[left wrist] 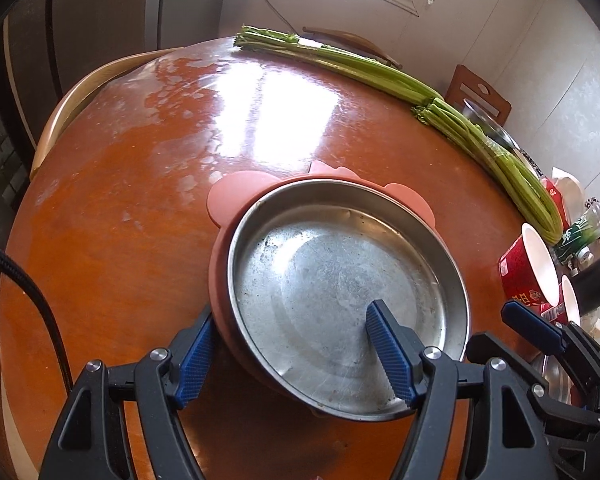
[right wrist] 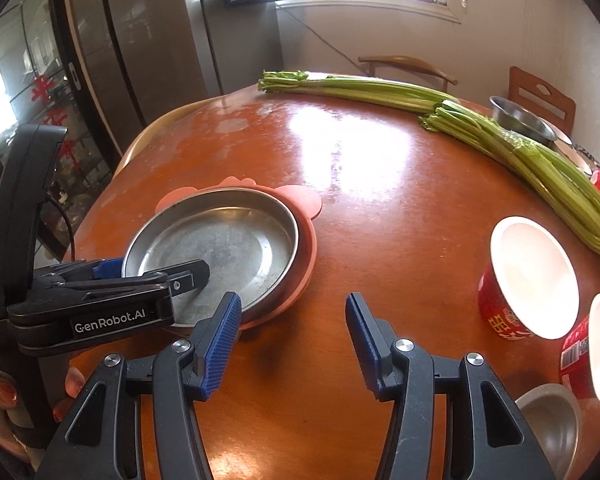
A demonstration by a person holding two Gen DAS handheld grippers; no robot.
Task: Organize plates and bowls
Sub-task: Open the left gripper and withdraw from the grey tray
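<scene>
A round steel plate [left wrist: 340, 276] sits on a pink plate with ear-shaped tabs [left wrist: 236, 196] on the brown round table [left wrist: 120, 200]. My left gripper [left wrist: 290, 320] is open, jaws straddling the plates' near rim, one finger inside the steel plate, one outside the pink rim. In the right wrist view the steel plate [right wrist: 220, 240] and pink plate [right wrist: 304, 200] lie at left with the left gripper [right wrist: 160, 272] on them. My right gripper [right wrist: 294, 308] is open and empty over bare table. Two red bowls with white insides [right wrist: 532, 276] [right wrist: 596, 344] stand at right.
Long celery bunches [right wrist: 420, 100] lie across the far table. A steel bowl [right wrist: 520, 120] stands behind them, another steel bowl [right wrist: 552, 420] at the near right edge. Chairs stand around the table, a tall cabinet at the back left.
</scene>
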